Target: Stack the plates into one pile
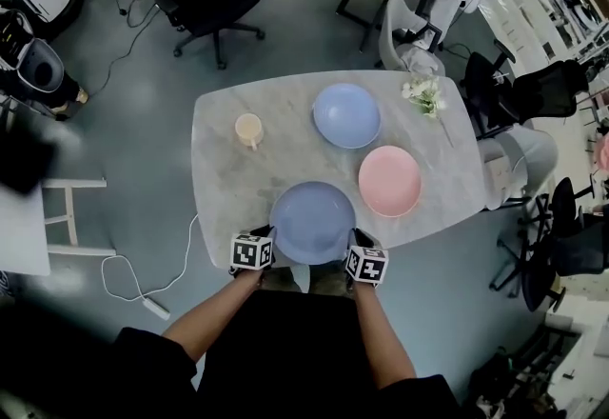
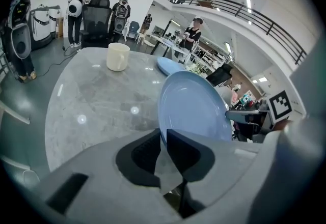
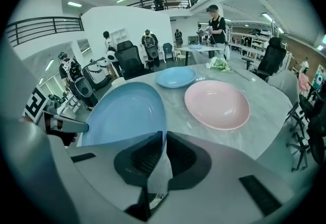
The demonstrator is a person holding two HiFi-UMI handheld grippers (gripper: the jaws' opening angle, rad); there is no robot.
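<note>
Plates must end up in one pile. The near round blue plate (image 1: 312,221) is at the near side of the grey marble table (image 1: 219,169). The left gripper (image 2: 164,136) has its jaws pinched narrow on the plate's left rim. The right gripper (image 3: 163,139) pinches the right rim the same way. It looks best to lift both sides together and level, then set the plate softly on the round pink plate (image 1: 389,180), far right.

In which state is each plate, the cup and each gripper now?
near blue plate: gripped on both sides
far blue plate: flat on the table, unstacked
pink plate: flat on the table, unstacked
cup: upright
left gripper: jaws shut on the near blue plate
right gripper: jaws shut on the near blue plate
</note>
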